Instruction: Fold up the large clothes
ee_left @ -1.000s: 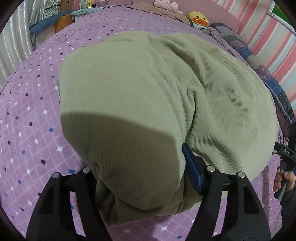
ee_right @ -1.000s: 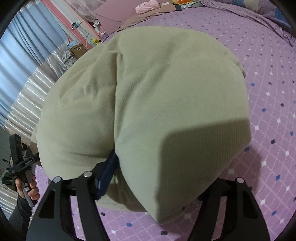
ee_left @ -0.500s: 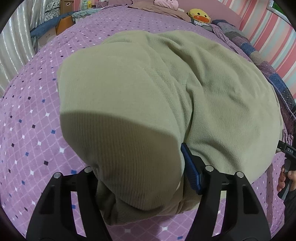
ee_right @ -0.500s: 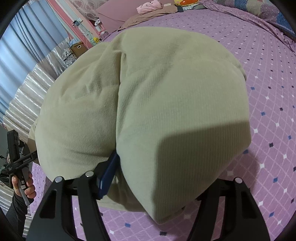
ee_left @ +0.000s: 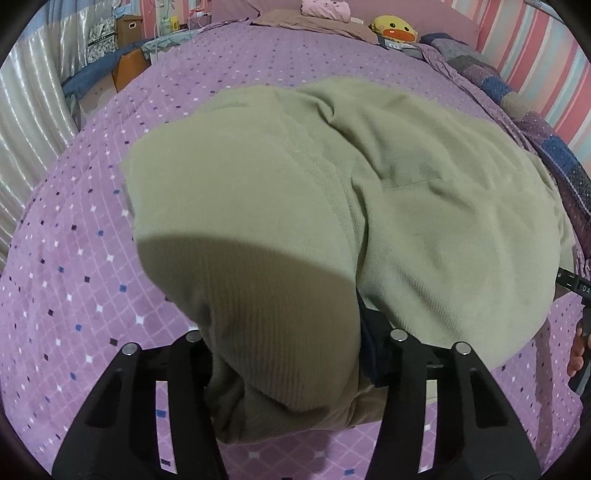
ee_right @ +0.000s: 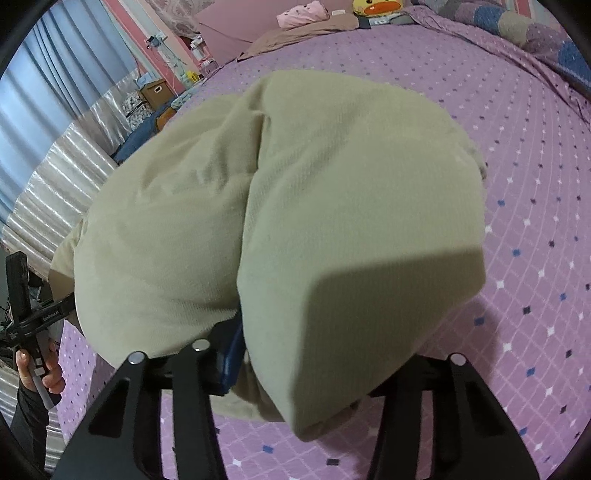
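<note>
While the large pale olive-green ribbed knit garment (ee_left: 369, 206) lies in a thick, already doubled-over bundle on the purple bedspread with small diamond dots (ee_left: 74, 280), its near edge bulges up between both tools. In the left wrist view the black left gripper (ee_left: 291, 354) has that near corner between its jaws, which are closing on the cloth; the fabric fills the gap and hides the pads, though a blue pad edge shows on one side. The black right gripper (ee_right: 325, 354) is likewise closing on the other near corner, the fold swelling over its fingers. The step in hand looks like taking hold of the near edge for another fold. Next, I judge, both grips must be firm through all layers before the edge is lifted and carried away from the person over the far part, kept level so the bundle does not twist. At the head of the bed, well apart, sit a yellow duck plush toy (ee_left: 393, 27) and a pink folded cloth (ee_right: 303, 13).
</note>
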Action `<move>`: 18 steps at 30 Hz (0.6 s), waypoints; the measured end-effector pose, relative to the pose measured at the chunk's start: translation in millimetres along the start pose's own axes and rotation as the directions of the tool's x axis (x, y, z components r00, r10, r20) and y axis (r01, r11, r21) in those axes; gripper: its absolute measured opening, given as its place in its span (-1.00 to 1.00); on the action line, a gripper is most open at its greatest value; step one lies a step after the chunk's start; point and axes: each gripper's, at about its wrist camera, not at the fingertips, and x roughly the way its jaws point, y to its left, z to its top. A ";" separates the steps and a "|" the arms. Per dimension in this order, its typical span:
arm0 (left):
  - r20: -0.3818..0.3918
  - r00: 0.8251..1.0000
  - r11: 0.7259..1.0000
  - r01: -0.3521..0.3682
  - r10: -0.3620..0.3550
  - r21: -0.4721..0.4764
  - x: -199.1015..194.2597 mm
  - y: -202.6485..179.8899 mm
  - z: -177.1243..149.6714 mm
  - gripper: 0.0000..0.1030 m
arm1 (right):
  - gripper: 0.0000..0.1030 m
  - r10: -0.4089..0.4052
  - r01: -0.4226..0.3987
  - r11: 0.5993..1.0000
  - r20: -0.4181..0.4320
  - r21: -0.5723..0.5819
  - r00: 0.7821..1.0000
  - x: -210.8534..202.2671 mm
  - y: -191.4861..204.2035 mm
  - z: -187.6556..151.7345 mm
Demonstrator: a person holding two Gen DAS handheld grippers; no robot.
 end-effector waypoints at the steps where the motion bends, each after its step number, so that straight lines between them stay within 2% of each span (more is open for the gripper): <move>1: 0.002 1.000 1.000 0.003 -0.003 -0.002 -1.9 -0.1 1.8 -0.02 | -0.09 -0.001 0.001 1.000 0.002 -0.002 1.000 -1.1 0.5 0.8; 13: 0.002 1.000 1.000 -0.017 0.017 -0.004 -9.9 3.9 -3.1 -0.04 | -0.12 -0.004 0.004 1.000 -0.001 0.003 1.000 -3.7 1.4 -0.2; 18: 0.010 0.999 1.000 -0.030 0.030 0.007 -7.5 -7.6 1.7 -0.08 | -0.16 -0.003 0.003 1.000 0.009 -0.015 1.000 -6.2 0.8 -1.3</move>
